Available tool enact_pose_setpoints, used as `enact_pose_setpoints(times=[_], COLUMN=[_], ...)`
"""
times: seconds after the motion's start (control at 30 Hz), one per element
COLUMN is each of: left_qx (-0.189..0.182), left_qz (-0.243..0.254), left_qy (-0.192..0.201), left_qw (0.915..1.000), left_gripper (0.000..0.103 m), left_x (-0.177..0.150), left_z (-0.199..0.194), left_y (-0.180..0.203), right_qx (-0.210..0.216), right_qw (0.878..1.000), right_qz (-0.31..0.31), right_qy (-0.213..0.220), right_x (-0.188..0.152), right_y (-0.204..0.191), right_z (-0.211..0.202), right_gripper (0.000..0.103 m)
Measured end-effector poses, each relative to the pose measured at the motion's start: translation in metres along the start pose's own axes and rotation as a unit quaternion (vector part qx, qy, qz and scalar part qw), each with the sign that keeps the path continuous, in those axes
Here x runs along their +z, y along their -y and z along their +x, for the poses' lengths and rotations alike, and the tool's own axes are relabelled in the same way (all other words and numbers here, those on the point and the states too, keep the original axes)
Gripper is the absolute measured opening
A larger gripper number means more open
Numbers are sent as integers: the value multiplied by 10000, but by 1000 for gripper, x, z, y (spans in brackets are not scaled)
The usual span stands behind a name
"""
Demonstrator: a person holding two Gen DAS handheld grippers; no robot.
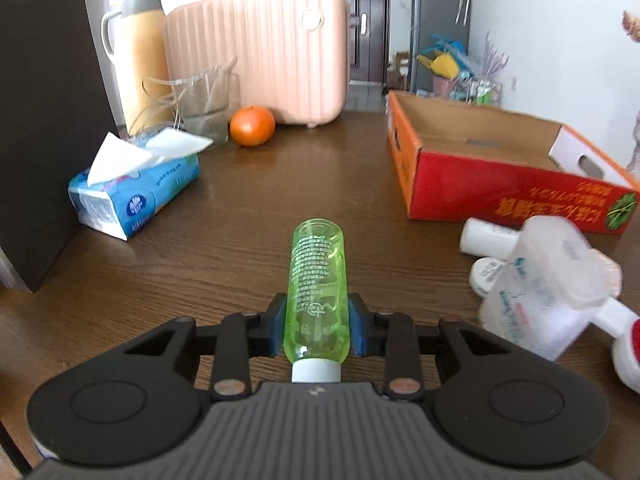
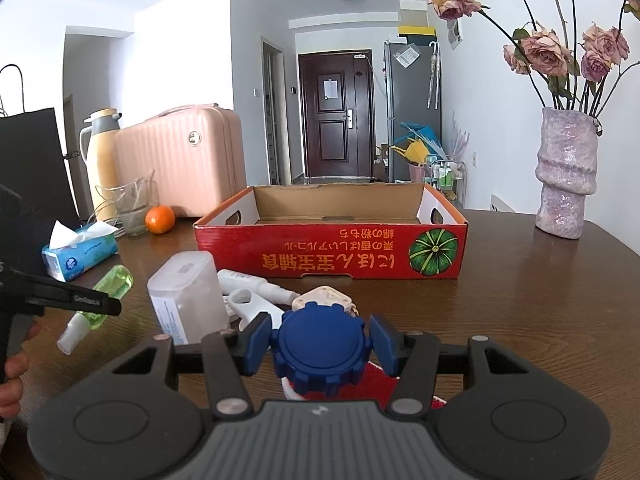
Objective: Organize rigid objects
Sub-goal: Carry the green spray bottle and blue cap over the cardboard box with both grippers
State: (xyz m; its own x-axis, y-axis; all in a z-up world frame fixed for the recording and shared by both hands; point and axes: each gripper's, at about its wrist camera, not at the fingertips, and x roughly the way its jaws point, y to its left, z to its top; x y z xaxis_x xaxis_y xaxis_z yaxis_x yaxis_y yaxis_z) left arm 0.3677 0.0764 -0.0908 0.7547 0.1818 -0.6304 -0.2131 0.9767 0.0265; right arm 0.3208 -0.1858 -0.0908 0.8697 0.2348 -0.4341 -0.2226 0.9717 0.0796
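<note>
Green bottle (image 1: pixel 318 292) lies lengthwise between the left gripper's (image 1: pixel 317 330) blue fingers (image 1: pixel 276 330), white cap toward the camera; both pads press its sides, a grasp taken low on the body, probably so it can be carried level; whether it has left the tabletop (image 1: pixel 280 200) is hard to say from this angle. Over to the right, the right gripper (image 2: pixel 322 346) has its fingers clamped on a round blue cap (image 2: pixel 320 350) above a red-and-white item, largely hidden. Just ahead, white containers (image 2: pixel 188 296) crowd the red cardboard box (image 2: pixel 328 252), which stands open and looks empty, the likely destination.
</note>
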Motion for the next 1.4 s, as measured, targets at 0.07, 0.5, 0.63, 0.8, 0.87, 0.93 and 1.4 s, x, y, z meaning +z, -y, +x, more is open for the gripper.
enact_pose_setpoints(times=[0.07,0.5,0.63,0.8,0.87,0.93,1.4], left_qx=[-73,-531,-709,-822,-849,-858,-983], left_qz=[-27,-190,-127,-29,2,27,190], left_qy=[115,586,721,928,1005,1074,1412], left_qw=[9999,9967,9948,9923,9913,9905,9849], left_gripper=[32,32,32,32,32,32,32], left_x=[-2,-22,-26,-26,-25,-22,1], left_z=[-11,-69,-84,-101,-107,-111,-127], left_y=[1,8,14,22,25,27,47], right_qx=[2,-20,-35,-29,-25,-16,-75], right_qw=[10000,9999,9999,9999,9999,9999,9995], right_qz=[11,76,97,109,105,99,-40], right_qy=[20,96,96,113,120,132,296], right_x=[0,-4,-6,-6,-5,-5,13], right_y=[0,4,5,7,7,7,12], right_z=[-1,-13,-18,-23,-24,-26,-33], right_gripper=[53,53,53,53,53,53,53])
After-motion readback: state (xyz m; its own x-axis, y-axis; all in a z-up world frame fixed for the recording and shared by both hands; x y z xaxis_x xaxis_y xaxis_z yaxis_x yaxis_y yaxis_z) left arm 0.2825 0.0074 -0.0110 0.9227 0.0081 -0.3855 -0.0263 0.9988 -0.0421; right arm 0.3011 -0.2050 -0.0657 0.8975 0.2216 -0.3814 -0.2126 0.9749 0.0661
